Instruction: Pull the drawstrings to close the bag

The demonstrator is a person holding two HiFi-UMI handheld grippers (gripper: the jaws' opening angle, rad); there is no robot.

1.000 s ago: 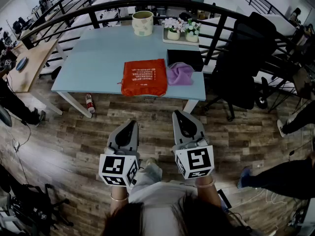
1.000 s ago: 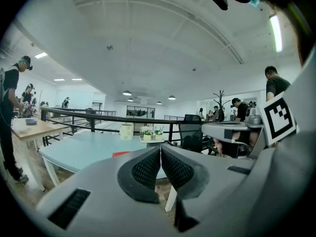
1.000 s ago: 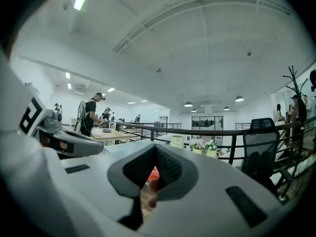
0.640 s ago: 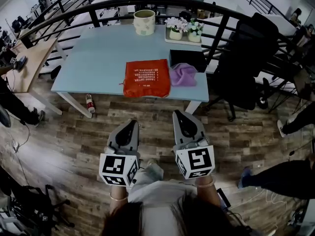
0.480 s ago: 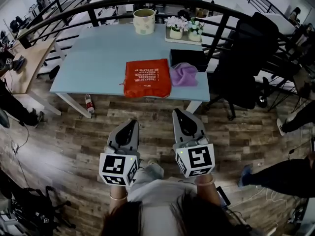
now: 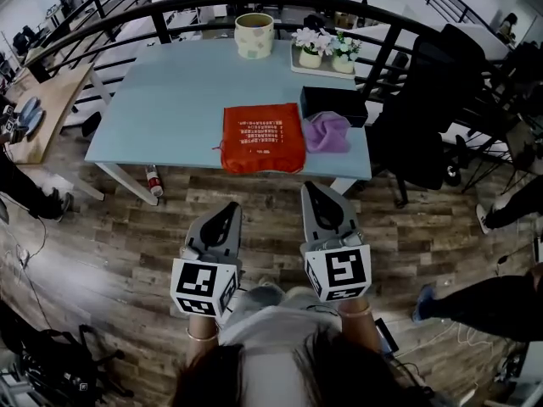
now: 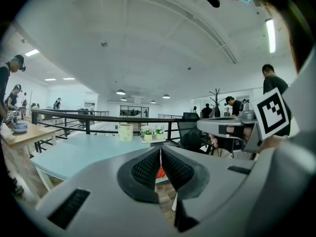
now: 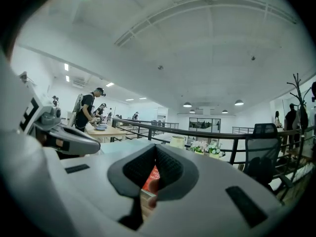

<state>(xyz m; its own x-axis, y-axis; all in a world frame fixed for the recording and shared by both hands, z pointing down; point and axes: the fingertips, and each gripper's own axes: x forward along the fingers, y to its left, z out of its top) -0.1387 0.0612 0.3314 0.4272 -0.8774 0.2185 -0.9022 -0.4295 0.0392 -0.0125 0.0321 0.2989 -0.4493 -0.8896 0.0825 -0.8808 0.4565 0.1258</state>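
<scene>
Closer than a second ago: both grippers are carried forward, and the table [image 6: 161, 100] is seen nearer. Left gripper [image 6: 227, 213] is held short of the table edge, jaws together, nothing between them. Orange bag [image 6: 263, 137] is laid flat by the front edge, well apart from both grippers. Right gripper [image 6: 316, 190] is likewise closed and empty. Purple cloth [image 6: 327, 131] touches the bag's right side. Jaws should be opened before arrival and one cord taken per side. Cords cannot be made out yet.

The left gripper [image 6: 232, 208] and right gripper [image 6: 310, 188] are grey wedges. Each bears a white cube [image 6: 204, 289] with black square markers, and black ribbed pads [image 7: 148, 169] line the inside. The person wears a pale top [image 6: 271, 329] and a thin bangle [image 6: 202, 336].
</scene>
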